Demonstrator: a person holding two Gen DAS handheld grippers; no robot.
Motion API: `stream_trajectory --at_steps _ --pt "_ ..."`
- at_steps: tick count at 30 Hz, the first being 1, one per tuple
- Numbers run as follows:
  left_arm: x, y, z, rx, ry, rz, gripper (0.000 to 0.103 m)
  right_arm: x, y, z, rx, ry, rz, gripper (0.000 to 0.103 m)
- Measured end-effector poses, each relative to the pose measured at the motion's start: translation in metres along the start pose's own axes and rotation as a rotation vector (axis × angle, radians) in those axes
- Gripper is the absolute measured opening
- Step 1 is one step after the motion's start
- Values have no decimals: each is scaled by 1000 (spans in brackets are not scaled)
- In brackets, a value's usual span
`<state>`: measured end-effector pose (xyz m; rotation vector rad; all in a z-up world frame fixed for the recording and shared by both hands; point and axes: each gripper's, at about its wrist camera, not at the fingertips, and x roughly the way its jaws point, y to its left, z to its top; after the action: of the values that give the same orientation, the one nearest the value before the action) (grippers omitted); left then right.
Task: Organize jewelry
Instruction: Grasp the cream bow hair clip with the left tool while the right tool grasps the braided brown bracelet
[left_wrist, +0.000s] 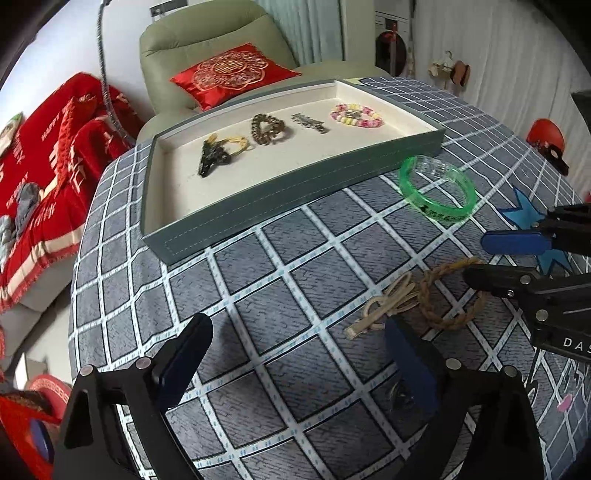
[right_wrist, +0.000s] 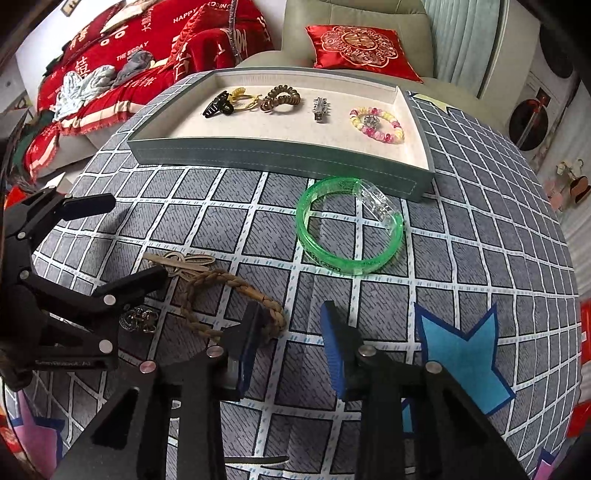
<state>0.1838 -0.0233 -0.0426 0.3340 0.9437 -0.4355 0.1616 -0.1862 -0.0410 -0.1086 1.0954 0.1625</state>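
A grey tray (left_wrist: 295, 192) (right_wrist: 280, 157) with a cream lining holds a black claw clip (left_wrist: 212, 155), a bronze coil tie (left_wrist: 267, 127), a silver clip (left_wrist: 310, 123) and a pink-yellow bead bracelet (left_wrist: 356, 115). On the cloth lie a green bangle (left_wrist: 437, 188) (right_wrist: 349, 225), a braided brown bracelet (left_wrist: 452, 295) (right_wrist: 232, 299), a beige hair clip (left_wrist: 384, 306) (right_wrist: 181, 260) and a small metal ornament (right_wrist: 138, 319). My left gripper (left_wrist: 299, 354) (right_wrist: 122, 240) is open beside the beige clip. My right gripper (right_wrist: 295, 343) (left_wrist: 480, 258) is open, its left finger touching the braided bracelet.
The round table (left_wrist: 258, 295) carries a grey checked cloth with blue star shapes (right_wrist: 461, 354). Behind it stand a green armchair with a red cushion (left_wrist: 236, 72) and a sofa with a red blanket (left_wrist: 48, 177).
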Motion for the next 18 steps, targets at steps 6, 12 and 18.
stream_trajectory --at_steps 6,12,18 --pt "-7 -14 4 80 -25 -35 103 -3 -3 -4 -23 5 3 35" --pt "0 -24 11 131 4 -77 90 -6 -7 -7 -17 7 6 12" --pt "1 -28 15 133 35 -178 46 -9 -10 -10 2 -5 16 10"
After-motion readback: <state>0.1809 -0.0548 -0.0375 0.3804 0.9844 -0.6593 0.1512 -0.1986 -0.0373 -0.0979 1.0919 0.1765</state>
